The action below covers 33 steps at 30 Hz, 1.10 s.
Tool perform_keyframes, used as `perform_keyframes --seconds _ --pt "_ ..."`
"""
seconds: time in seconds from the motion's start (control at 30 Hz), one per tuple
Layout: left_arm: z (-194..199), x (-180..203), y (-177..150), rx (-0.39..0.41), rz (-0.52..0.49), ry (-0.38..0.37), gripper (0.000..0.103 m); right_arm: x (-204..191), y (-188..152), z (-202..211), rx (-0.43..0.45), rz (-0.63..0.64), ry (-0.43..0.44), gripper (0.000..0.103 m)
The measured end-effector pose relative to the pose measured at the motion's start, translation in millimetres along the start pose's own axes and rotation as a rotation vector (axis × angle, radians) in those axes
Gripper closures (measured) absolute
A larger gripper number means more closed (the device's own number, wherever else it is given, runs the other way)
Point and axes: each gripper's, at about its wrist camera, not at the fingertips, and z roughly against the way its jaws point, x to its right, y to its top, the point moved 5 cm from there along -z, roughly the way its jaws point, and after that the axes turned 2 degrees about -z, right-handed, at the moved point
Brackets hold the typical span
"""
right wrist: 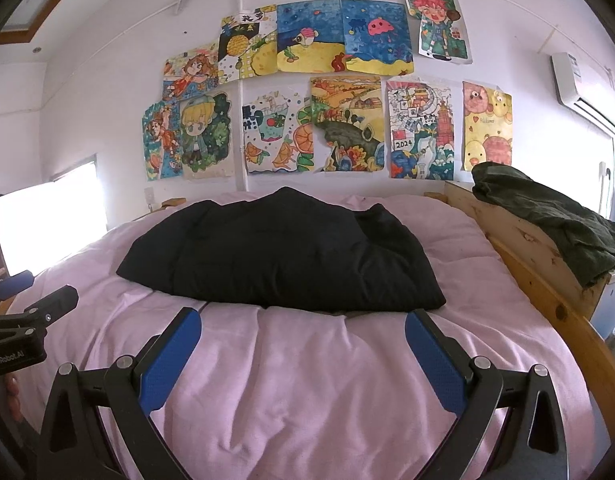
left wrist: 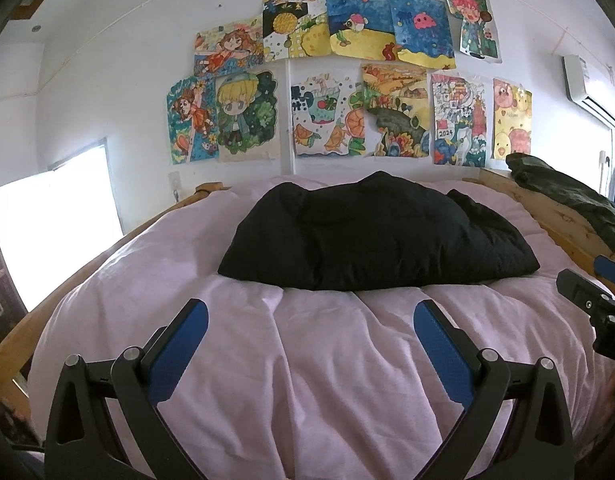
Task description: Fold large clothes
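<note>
bulky black padded garment (left wrist: pixel 377 236) lies far ahead on pink bed (left wrist: pixel 307 360), long axis left-right; left hand-held gripper (left wrist: pixel 310 316) and right hand-held gripper (right wrist: pixel 303 322) both open, empty, right nearer.

Matt black padded cloth garment (left wrist: pixel 377 236) on wrinkled pink cotton-like bedding (left wrist: pixel 307 360); knotty bare wood bedframe (right wrist: pixel 523 240).

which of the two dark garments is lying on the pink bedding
The black padded garment, bundled mid-bed on the pink bedding. The dark green garment is draped over the wooden bed frame instead.
</note>
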Motion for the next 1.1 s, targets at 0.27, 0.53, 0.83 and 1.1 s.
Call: perform_keyframes --seconds 0.27,0.53,0.83,1.1 --pt "-3.1 -6.1 -4.9 -0.007 -0.002 0.002 0.002 0.7 0.1 0.3 -0.001 0.0 0.001 0.0" --pt "-4.8 -8.6 -6.4 -0.011 -0.003 0.002 0.002 0.2 0.4 0.2 -0.002 -0.001 0.0 0.0" --pt "-4.7 -7.8 -5.5 -0.011 -0.005 0.003 0.002 -0.4 0.8 0.4 -0.002 -0.001 0.0 0.0" --pt "-5.0 -8.6 -5.6 -0.013 -0.007 0.002 0.002 -0.9 1.0 0.4 -0.003 -0.002 -0.001 0.0"
